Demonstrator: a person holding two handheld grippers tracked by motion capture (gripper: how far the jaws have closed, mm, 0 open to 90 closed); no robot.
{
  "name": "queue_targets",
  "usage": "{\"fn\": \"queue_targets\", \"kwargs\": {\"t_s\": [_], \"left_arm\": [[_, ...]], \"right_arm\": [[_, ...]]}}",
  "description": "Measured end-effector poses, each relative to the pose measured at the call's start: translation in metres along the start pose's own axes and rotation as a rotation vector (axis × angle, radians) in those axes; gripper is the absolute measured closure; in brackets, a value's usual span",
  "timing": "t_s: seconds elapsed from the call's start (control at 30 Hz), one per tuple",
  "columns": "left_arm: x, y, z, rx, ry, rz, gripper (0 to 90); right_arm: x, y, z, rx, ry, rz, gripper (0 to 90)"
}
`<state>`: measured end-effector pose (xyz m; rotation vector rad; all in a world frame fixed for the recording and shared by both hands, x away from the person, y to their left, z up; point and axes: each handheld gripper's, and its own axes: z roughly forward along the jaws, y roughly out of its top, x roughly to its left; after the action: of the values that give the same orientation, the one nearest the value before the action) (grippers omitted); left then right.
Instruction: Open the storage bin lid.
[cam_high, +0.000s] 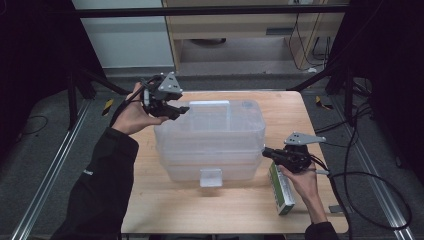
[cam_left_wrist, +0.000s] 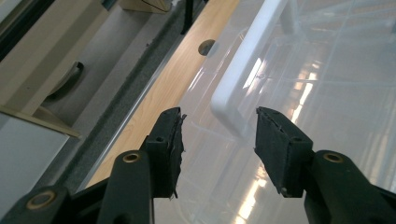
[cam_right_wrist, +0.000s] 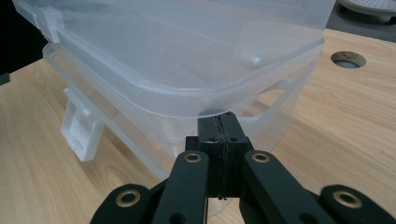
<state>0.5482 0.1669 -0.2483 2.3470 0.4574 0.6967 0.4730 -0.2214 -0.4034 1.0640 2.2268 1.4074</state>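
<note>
Plastic is what we handle here: a clear storage box (cam_high: 210, 145) stands in the middle of the wooden table (cam_high: 165, 210), and its transparent lid (cam_high: 215, 120) sits on top, tilted and not seated on the rim. A white latch (cam_high: 210, 177) hangs at the near side of the box, and another white latch (cam_left_wrist: 243, 79) lies at the far side, on the lid.

Our left gripper (cam_left_wrist: 218, 133) is open, with its jaws apart on both sides of the corner of this far latch, but they do not touch it yet. Our right gripper (cam_right_wrist: 219, 123) is closed, with its jaws pressed together at the right corner of the box, just under the lid edge; we cannot tell if a thin lip of plastic is between them.

We judge that the lid can slip sideways if the left jaws close off centre on the smooth latch. If the right gripper pushes too hard, the light box may slide on the table.

Through the clear walls we see nothing inside the box. A green and white carton (cam_high: 281, 192) lies near the right hand (cam_high: 302, 182), outside the box.
</note>
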Motion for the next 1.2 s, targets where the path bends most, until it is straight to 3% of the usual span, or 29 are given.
{"fn": "queue_targets", "kwargs": {"t_s": [0.27, 0.5, 0.57, 0.73, 0.9, 1.2], "left_arm": [[-0.007, -0.027, -0.028, -0.085, 0.064, -0.151, 63.3], [-0.018, -0.065, -0.047, -0.147, 0.193, -0.277, 71.3], [-0.018, -0.075, -0.053, -0.181, 0.194, -0.310, 74.1], [-0.025, -0.102, -0.064, -0.204, 0.252, -0.381, 79.2], [-0.035, -0.127, -0.063, -0.229, 0.268, -0.445, 82.3], [-0.056, -0.164, -0.047, -0.222, 0.253, -0.490, 82.8]], "right_arm": [[0.001, 0.000, 0.000, 0.002, -0.004, -0.002, 90.0], [0.001, -0.001, 0.000, 0.006, -0.009, -0.001, 90.0], [0.001, -0.001, 0.000, 0.006, -0.009, -0.001, 90.0], [0.001, 0.000, -0.001, 0.003, -0.013, -0.006, 90.0], [0.002, 0.000, -0.001, 0.006, -0.016, -0.008, 90.0], [0.002, 0.000, -0.001, 0.004, -0.019, -0.015, 90.0]]}}
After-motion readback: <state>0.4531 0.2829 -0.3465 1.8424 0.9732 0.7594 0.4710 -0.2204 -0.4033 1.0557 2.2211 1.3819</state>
